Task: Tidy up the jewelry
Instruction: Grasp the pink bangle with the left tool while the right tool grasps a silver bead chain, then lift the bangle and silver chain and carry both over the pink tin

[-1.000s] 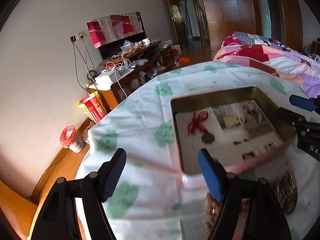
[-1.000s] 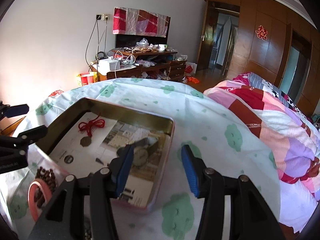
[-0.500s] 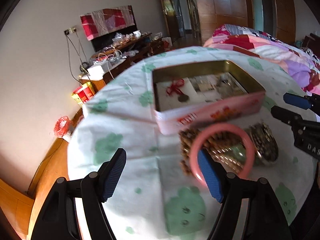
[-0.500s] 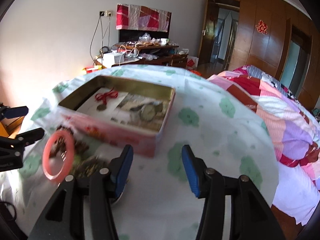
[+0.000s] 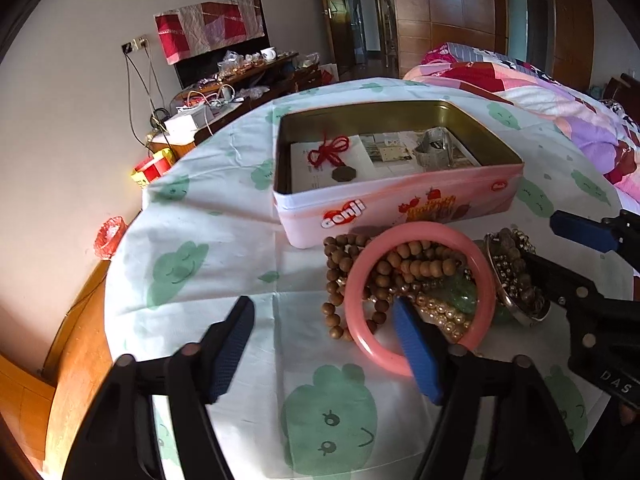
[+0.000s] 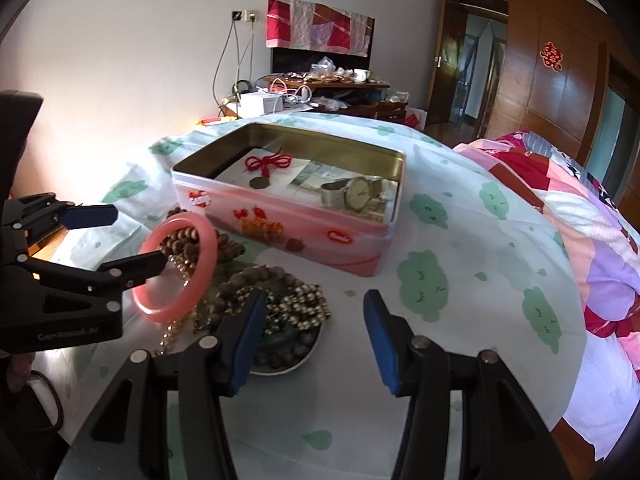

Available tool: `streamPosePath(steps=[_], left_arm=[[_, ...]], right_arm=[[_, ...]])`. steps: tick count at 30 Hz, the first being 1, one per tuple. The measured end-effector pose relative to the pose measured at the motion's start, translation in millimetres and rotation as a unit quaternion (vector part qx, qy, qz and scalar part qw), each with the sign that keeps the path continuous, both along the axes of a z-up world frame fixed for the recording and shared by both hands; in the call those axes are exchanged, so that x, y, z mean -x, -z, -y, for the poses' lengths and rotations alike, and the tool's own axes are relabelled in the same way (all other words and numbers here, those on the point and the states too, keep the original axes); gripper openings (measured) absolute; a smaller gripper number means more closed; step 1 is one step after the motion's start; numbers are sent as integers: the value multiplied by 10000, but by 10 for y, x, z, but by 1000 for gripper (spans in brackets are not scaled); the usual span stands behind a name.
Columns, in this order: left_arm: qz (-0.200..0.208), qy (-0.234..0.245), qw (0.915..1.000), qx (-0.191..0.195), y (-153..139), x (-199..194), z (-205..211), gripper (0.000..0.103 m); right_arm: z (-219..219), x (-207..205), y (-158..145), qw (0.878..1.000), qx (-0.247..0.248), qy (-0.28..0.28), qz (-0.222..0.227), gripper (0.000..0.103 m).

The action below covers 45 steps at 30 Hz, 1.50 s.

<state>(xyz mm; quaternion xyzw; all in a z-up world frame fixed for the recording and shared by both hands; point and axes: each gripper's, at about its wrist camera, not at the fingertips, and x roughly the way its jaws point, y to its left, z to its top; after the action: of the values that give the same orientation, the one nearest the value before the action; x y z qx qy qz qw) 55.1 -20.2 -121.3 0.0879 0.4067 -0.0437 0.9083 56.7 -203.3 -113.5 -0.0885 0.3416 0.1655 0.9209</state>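
A pink open tin (image 5: 384, 210) (image 6: 280, 224) stands on the round table; inside lie a red knotted cord with a pendant (image 5: 330, 152) (image 6: 267, 163) and a wristwatch (image 6: 354, 194). In front of it a pile of jewelry: a pink bangle (image 5: 416, 232) (image 6: 178, 270), wooden bead strings (image 5: 400, 266) and gold beads, partly on a small dish (image 6: 288, 362). My left gripper (image 5: 324, 344) is open; its right finger pokes through the bangle, which stands tilted on it. My right gripper (image 6: 312, 336) is open and empty beside the dish.
The table wears a white cloth with green prints (image 5: 200, 240). A bed with a patchwork quilt (image 6: 580, 216) lies right. A cluttered TV cabinet (image 6: 320, 88) stands at the far wall. The table edge drops to wooden floor (image 5: 76, 332) on the left.
Both grippers pulled back from over the tin toward the near table edge. The jewelry pile came into view, and the pink bangle now hangs on my left gripper's right finger.
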Motion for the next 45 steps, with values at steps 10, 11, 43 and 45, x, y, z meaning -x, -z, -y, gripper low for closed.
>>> streamPosePath(steps=[10, 11, 43, 45], left_arm=[[14, 170, 9998, 112, -44, 30, 4, 9], [39, 179, 9998, 121, -67, 36, -3, 9], [816, 61, 9962, 304, -648, 177, -162, 9], [838, 27, 9960, 315, -652, 180, -179, 9]], right_arm=[[-54, 13, 69, 9998, -41, -175, -69, 11], [-52, 17, 70, 9998, -67, -193, -79, 11], [205, 119, -507, 9963, -412, 52, 753, 11], [210, 120, -528, 9960, -422, 50, 781, 11]])
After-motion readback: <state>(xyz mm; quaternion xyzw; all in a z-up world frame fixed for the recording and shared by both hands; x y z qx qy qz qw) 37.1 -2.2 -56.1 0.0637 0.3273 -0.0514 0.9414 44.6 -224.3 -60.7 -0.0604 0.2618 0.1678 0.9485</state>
